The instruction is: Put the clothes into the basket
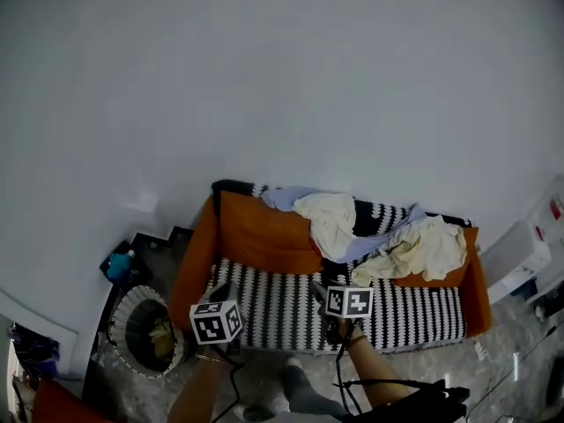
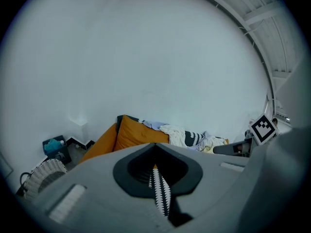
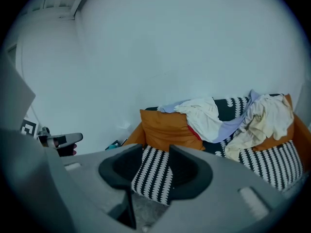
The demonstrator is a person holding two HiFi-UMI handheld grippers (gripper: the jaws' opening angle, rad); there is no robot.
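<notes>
Risk: left gripper point(image 2: 154, 168) closed, right gripper point(image 3: 156, 154) parted, both empty; tangled clothes point(image 3: 214, 118) ahead could snag and drag neighbours.

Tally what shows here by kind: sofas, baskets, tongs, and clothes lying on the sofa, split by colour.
Sofa: 1
Basket: 1
Tongs: 2 (left tongs, right tongs)
Cream garments: 2 (middle, right end)
Lavender garment: 1, apparently one piece
Total: 7
</notes>
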